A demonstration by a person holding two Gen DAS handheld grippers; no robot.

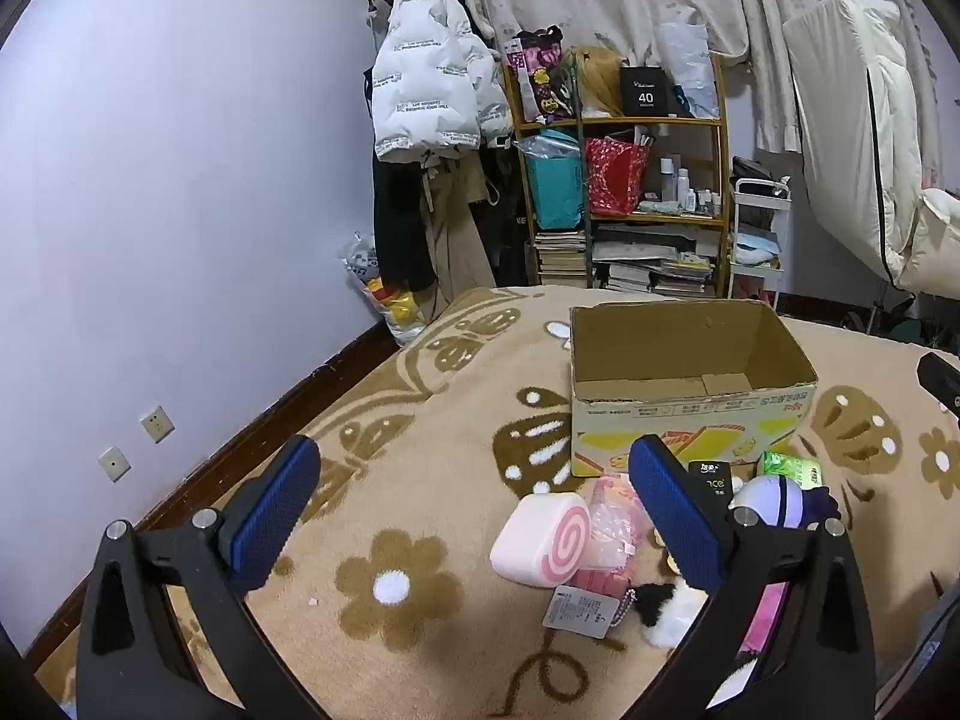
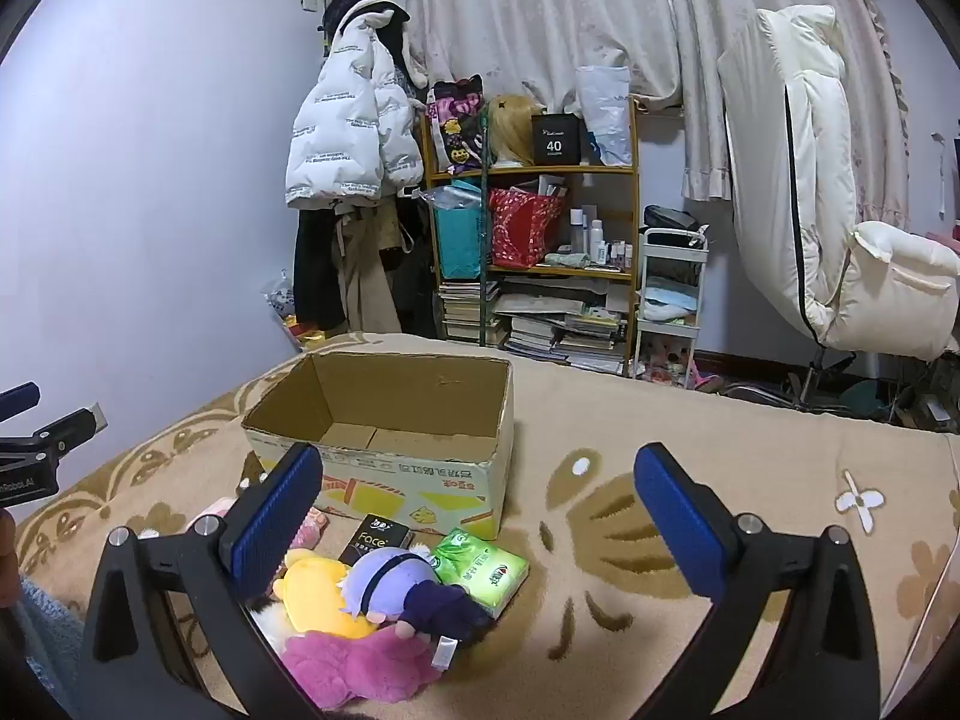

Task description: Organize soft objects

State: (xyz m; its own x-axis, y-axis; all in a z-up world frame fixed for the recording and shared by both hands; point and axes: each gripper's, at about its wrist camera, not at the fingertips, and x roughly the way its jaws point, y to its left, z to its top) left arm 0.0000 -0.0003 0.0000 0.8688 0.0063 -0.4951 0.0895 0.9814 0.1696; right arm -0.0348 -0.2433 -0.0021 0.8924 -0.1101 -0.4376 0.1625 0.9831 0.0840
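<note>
An open, empty cardboard box (image 1: 690,396) (image 2: 384,456) stands on the patterned bedspread. In front of it lies a pile of soft things: a pink swirl-roll cushion (image 1: 540,540), a pink bagged item (image 1: 612,528), a black-and-white plush (image 1: 666,612), a purple-haired doll (image 2: 408,582), a yellow plush (image 2: 318,591), a pink furry plush (image 2: 354,660), a green tissue pack (image 2: 480,570) and a black "Face" pack (image 2: 375,540). My left gripper (image 1: 474,516) is open and empty above the bedspread, left of the pile. My right gripper (image 2: 480,522) is open and empty above the pile.
A bookshelf (image 2: 540,252) with bags, bottles and books stands against the far wall, beside hanging coats (image 2: 354,138). A white folding chair (image 2: 840,240) is at the right. A wall (image 1: 180,210) with sockets runs along the bed's left side.
</note>
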